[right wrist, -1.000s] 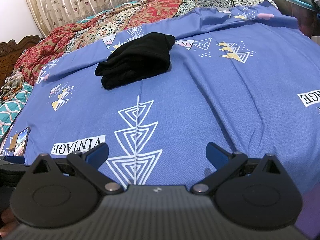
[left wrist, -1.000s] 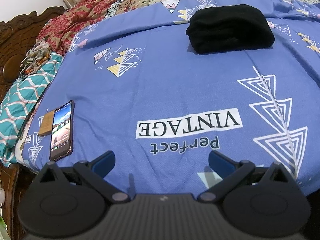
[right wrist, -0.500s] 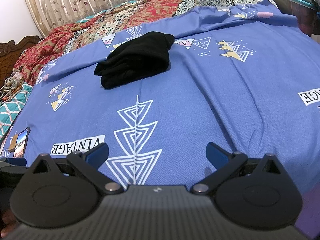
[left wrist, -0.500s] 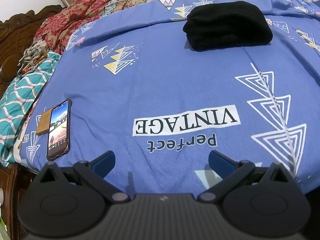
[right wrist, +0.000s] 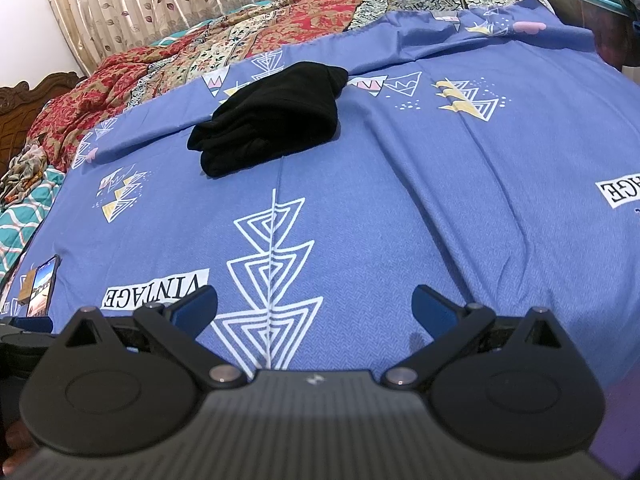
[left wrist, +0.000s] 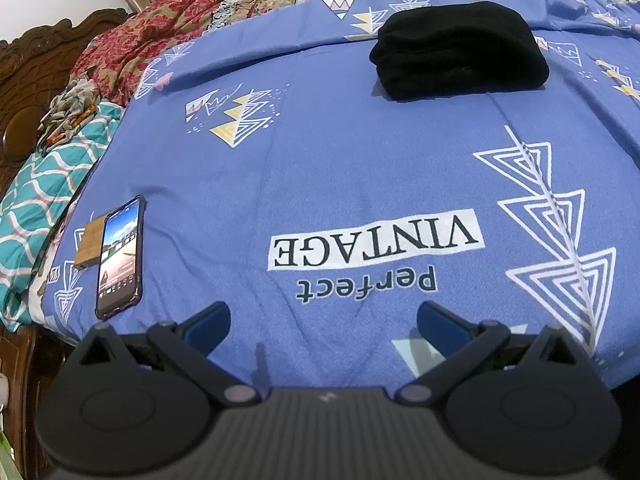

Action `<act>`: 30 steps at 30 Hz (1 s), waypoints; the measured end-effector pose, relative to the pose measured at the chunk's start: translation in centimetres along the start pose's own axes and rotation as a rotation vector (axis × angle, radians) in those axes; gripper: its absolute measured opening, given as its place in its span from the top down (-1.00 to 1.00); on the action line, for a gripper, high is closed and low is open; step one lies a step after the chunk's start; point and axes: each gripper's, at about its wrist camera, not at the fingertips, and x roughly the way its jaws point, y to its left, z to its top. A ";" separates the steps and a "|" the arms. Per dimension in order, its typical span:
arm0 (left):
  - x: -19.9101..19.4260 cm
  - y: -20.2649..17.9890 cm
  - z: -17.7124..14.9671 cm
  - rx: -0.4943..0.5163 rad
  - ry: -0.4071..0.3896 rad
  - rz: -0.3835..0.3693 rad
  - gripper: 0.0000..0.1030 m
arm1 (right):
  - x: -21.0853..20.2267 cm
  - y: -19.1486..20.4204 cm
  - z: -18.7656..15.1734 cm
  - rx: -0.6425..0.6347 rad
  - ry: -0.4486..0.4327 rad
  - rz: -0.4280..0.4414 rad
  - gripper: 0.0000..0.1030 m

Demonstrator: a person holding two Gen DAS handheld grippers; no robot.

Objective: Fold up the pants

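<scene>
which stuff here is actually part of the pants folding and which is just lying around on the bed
Part of the job:
- black pants, lying folded on the blue bedsheet
- left gripper, open, empty
- right gripper, open, empty

Just lying about:
- phone near the bed edge
- wooden block beside the phone
- red patterned quilt
- teal blanket

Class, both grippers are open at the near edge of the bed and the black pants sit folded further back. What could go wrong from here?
1. The phone lies near the bed's left edge; the left gripper or a tug on the blue sheet might knock it off.
2. Reaching for the folded black pants could loosen the stack, since neither gripper, including the right gripper, holds it.
</scene>
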 end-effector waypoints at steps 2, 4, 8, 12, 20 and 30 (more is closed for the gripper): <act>0.0 0.0 0.0 -0.002 0.001 0.001 -1.00 | 0.0 0.0 0.0 0.000 0.000 0.000 -1.00; 0.1 0.0 -0.1 -0.002 0.002 -0.001 -1.00 | 0.0 0.0 -0.1 -0.001 0.001 0.000 -1.00; 0.1 0.0 0.0 -0.002 0.006 -0.003 -1.00 | 0.0 0.0 -0.1 0.001 0.003 0.000 -1.00; 0.1 0.0 -0.1 -0.003 0.009 -0.005 -1.00 | 0.0 -0.1 0.0 0.000 0.004 0.000 -1.00; 0.3 -0.1 -0.1 -0.003 0.016 -0.013 -1.00 | 0.0 -0.1 0.0 0.001 0.004 0.000 -1.00; 0.5 0.2 -0.2 -0.013 0.044 -0.081 -1.00 | 0.0 -0.1 -0.1 -0.004 -0.001 -0.003 -1.00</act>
